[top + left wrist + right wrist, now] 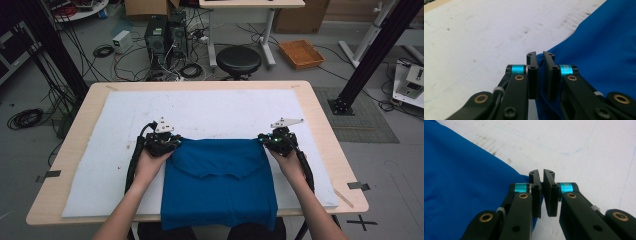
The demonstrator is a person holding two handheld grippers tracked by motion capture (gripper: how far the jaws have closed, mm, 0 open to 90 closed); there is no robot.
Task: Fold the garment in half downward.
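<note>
A blue garment lies on the white mat, and its lower part hangs over the table's front edge. A folded flap shows across its middle. My left gripper is shut on the garment's far left corner, with blue fabric pinched between the black jaws. At the far right corner my right gripper is shut too. Its jaws stand nearly together on the cloth's edge. A hand holds each gripper, with both forearms coming in from the bottom.
The mat covers most of the wooden table, with bare white surface beyond the garment. On the floor behind stand a black stool, an orange tray, computer towers and loose cables.
</note>
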